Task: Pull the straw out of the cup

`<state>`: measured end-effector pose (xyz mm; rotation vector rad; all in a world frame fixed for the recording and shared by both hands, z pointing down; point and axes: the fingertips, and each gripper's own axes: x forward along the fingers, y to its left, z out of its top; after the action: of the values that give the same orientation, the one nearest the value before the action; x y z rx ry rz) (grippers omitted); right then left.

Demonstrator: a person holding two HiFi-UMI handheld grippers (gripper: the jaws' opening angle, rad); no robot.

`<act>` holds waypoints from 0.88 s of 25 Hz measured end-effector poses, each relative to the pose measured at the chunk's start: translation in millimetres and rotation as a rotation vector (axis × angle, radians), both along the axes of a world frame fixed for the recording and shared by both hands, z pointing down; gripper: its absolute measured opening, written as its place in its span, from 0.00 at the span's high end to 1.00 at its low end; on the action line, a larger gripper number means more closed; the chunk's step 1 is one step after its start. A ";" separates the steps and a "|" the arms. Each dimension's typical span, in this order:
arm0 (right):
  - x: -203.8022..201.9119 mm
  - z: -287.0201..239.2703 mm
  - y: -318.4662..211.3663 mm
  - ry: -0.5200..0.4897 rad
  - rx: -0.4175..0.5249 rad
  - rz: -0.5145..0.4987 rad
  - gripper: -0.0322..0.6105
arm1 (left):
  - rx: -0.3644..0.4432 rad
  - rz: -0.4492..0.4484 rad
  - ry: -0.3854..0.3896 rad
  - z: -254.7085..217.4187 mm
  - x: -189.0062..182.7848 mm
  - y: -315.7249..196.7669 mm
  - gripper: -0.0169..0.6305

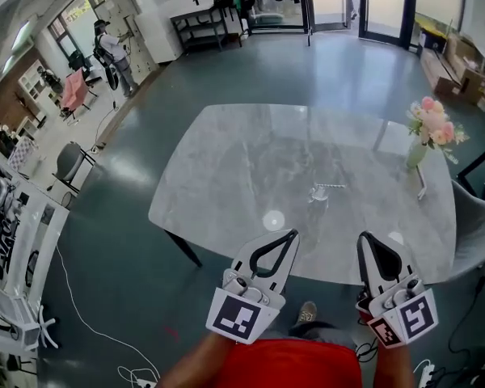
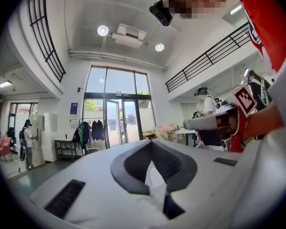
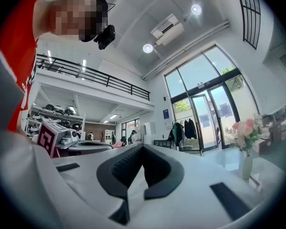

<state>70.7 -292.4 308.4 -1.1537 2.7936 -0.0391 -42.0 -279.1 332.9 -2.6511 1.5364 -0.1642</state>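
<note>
A small clear cup (image 1: pixel 318 194) stands near the middle of the grey marble table (image 1: pixel 226 168), with a thin white straw (image 1: pixel 331 186) sticking out to its right. The left gripper (image 1: pixel 293 234) hovers at the table's near edge, short of the cup, jaws shut and empty. The right gripper (image 1: pixel 362 236) is beside it, also at the near edge, jaws shut on nothing. In the left gripper view the left gripper (image 2: pixel 151 142) has its tips together. The right gripper view shows the right gripper (image 3: pixel 142 146) likewise. Neither gripper view shows the cup.
A vase of pink flowers (image 1: pixel 430 132) stands at the table's right side, with a white stick-like item (image 1: pixel 421 191) lying near it. A grey chair (image 1: pixel 475 233) sits at the right edge. People stand far off at the back left (image 1: pixel 113 51).
</note>
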 end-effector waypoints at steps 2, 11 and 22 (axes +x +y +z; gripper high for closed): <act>4.2 -1.0 -16.3 -0.005 0.001 -0.014 0.96 | -0.004 -0.015 -0.006 1.5 3.6 -14.1 0.93; 5.8 3.0 -68.2 -0.004 -0.030 -0.027 0.96 | -0.031 -0.013 -0.024 22.9 17.2 -65.9 0.93; 5.3 13.8 -100.3 0.015 -0.061 0.061 0.96 | -0.049 0.071 -0.060 55.2 30.9 -115.6 0.93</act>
<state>75.9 -392.7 322.2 -1.2569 2.7872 -0.1115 -11.1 -394.8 388.1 -2.7069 1.4371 -0.2780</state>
